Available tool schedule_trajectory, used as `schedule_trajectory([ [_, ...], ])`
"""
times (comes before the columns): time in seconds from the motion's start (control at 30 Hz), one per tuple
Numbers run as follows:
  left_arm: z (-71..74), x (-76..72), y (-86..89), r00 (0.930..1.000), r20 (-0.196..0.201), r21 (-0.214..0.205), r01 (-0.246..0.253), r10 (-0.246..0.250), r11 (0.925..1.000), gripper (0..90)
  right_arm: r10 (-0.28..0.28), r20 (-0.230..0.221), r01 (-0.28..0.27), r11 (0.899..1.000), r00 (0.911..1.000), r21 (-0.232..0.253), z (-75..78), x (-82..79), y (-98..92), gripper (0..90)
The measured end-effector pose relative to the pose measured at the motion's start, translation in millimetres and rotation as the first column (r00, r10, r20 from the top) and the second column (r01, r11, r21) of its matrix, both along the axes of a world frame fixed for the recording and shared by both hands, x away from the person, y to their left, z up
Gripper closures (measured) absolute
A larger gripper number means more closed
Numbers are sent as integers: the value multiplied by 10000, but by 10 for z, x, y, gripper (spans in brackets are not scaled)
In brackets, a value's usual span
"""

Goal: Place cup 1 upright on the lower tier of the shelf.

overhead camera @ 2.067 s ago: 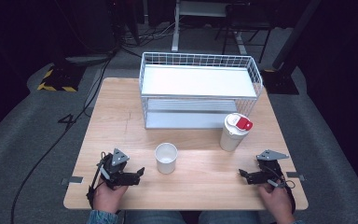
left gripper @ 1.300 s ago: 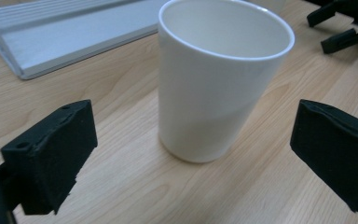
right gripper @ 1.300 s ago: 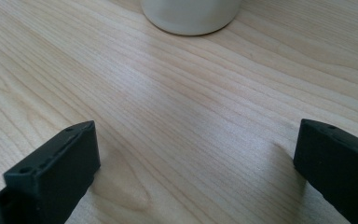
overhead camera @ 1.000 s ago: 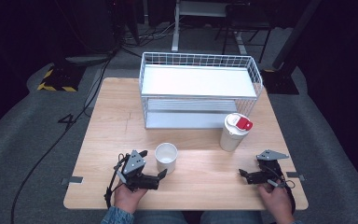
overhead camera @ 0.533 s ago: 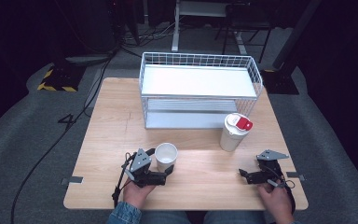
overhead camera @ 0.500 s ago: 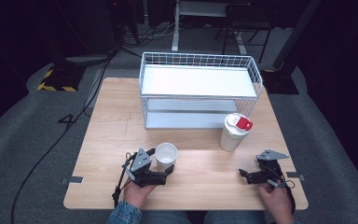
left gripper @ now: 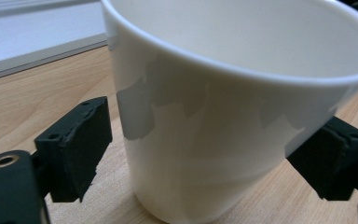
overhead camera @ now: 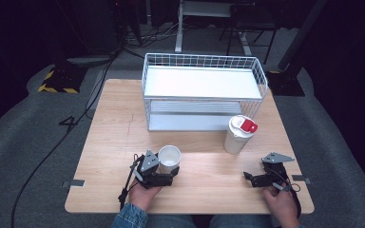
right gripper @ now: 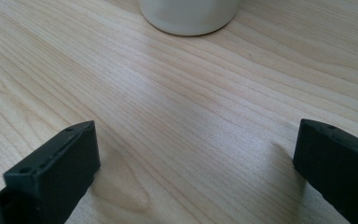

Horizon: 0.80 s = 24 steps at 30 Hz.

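Note:
A white paper cup [overhead camera: 169,157] stands open-topped on the wooden table [overhead camera: 204,194] near its front left. My left gripper [overhead camera: 170,172] lies level on the table with the cup [left gripper: 214,116] between its jaws, which have just been closing. In the left gripper view the right pad [left gripper: 328,156] is at the cup's wall, while the left pad [left gripper: 77,147] stands a sliver off it. My right gripper [overhead camera: 248,179] rests open at the front right, nothing between its fingers [right gripper: 56,168].
A white lidded cup with a red tab [overhead camera: 238,135] stands right of centre; its base [right gripper: 189,14] is ahead of the right gripper. A white wire shelf rack [overhead camera: 204,85] takes up the table's far half. Dark floor and cables surround the table.
My left gripper slid right from the front left up to the white cup, and its jaws drew in around it. The right hand stayed where it was.

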State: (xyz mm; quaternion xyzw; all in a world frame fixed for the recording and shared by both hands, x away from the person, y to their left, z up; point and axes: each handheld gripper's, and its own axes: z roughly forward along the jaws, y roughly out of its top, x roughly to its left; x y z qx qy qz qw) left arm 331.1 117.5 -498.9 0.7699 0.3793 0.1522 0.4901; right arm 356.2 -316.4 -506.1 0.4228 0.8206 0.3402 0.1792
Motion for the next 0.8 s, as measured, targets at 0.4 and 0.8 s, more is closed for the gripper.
schedule_trajectory([
  [0.4, -3, 43, -101, 9992, -381, 1138, -30, 74, 9935, 153, -2, 5, 2, 10000, 10000, -7, 0, 0, 0, 4],
  [0.8, -2, 36, -102, 9994, -356, 1210, 65, -22, 9926, 227, 4, 3, -4, 10000, 10000, -12, 0, 0, 0, 4],
])
